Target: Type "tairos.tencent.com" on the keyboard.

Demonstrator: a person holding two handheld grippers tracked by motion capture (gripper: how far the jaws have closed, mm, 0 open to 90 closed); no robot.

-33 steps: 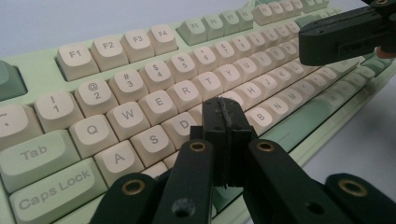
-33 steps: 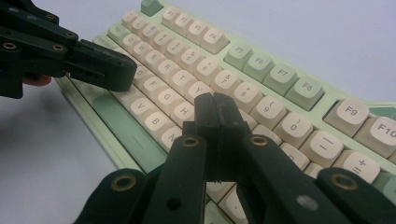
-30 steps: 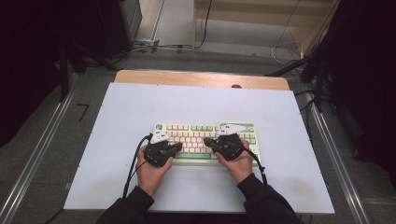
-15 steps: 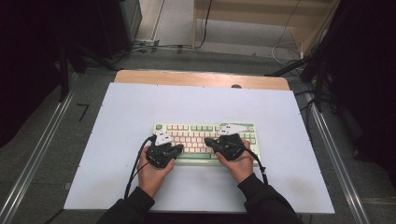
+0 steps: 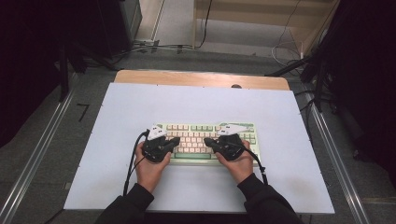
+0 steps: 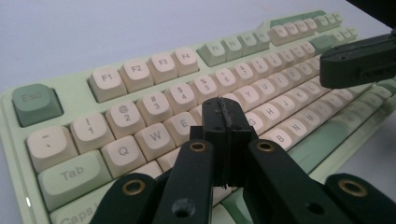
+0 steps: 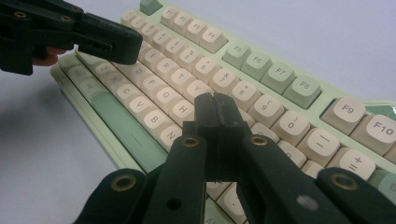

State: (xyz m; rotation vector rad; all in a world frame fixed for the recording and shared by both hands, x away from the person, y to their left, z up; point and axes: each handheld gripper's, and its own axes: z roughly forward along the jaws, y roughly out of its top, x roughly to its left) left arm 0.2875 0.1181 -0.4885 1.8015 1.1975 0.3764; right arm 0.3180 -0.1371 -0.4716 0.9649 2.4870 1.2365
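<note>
Left tool (image 5: 173, 141) nudged slightly; keyboard (image 5: 205, 128) directly under both closed tools.

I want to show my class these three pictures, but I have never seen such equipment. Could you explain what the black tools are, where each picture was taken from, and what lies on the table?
A person sits at a table and holds a hand tool in each hand, each ending in a two-jawed claw. The high view looks down from above: the left claw and the right claw both hover over a pale green keyboard with cream keys. The other two pictures come from small cameras riding on the tools. The left gripper view looks along the left claw toward the keys near the Esc key; the right gripper view looks along the right claw toward the middle letter keys. Both claws are shut and hold nothing.
</note>
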